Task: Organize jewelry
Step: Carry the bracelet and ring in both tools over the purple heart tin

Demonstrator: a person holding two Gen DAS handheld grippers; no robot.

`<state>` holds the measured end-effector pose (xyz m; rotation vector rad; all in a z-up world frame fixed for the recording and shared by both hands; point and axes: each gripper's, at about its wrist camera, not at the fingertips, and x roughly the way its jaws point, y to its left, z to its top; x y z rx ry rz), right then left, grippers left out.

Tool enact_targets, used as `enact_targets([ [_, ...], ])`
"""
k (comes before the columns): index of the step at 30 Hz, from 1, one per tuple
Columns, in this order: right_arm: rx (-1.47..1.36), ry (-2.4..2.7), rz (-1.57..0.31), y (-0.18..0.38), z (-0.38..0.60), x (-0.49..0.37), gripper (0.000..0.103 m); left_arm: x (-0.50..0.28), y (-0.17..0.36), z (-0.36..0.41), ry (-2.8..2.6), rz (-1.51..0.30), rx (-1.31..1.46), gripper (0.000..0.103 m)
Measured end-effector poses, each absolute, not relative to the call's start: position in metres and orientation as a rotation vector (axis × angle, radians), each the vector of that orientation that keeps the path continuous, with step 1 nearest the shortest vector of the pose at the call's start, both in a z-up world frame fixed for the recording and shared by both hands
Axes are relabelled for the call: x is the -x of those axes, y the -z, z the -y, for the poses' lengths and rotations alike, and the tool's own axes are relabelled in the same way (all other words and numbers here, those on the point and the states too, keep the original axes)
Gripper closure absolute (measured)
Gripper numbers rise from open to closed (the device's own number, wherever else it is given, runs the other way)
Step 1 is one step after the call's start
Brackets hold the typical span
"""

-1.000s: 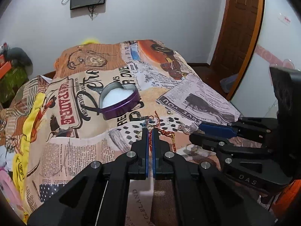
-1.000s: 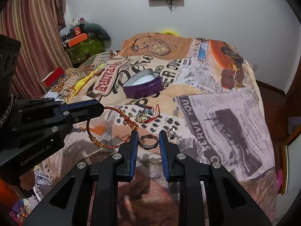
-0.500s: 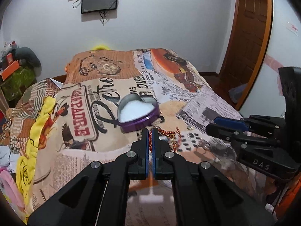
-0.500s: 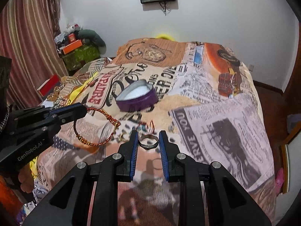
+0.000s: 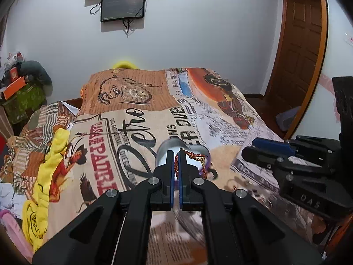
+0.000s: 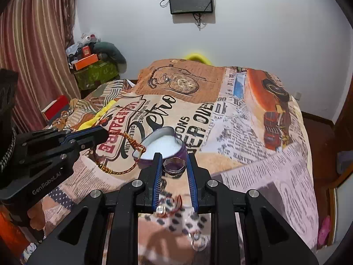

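Note:
A purple heart-shaped box (image 6: 164, 146) with a white lining stands open on the bed. My left gripper (image 5: 175, 154) is shut on a red and gold bracelet (image 5: 194, 155) and holds it just in front of the box (image 5: 176, 146); the bracelet hangs as a loop in the right wrist view (image 6: 119, 154). My right gripper (image 6: 174, 158) is shut on a silver ring (image 6: 174, 165) and holds it above the near edge of the box. The right gripper also shows in the left wrist view (image 5: 260, 148), to the right of the box.
Several loose small jewels (image 6: 167, 207) lie on the printed bedspread (image 6: 242, 132) below my right gripper. A striped curtain (image 6: 33, 55) and a green box with clutter (image 6: 94, 72) stand at the left. A wooden door (image 5: 302, 50) is at the right.
Both grippers have risen and moved forward toward the purple box, each carrying its piece. The box now sits right at the fingertips in both views.

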<state>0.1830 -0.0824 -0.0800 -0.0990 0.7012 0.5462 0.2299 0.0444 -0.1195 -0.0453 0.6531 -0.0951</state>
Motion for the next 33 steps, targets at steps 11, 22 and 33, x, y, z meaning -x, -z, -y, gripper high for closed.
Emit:
enact_targets([
  [11,0.129,-0.605,-0.737,0.086,0.061,-0.22,0.083,-0.278,0.14,-0.066,0.12,-0.726,0.11,0.102],
  [22,0.214,-0.626,-0.805,0.105,0.041,-0.243,0.083,-0.308,0.174,-0.081,0.19,-0.847,0.216,0.102],
  [33,0.274,-0.645,-0.878,0.125,0.027,-0.254,0.083,-0.313,0.183,-0.082,0.197,-0.882,0.188,0.102],
])
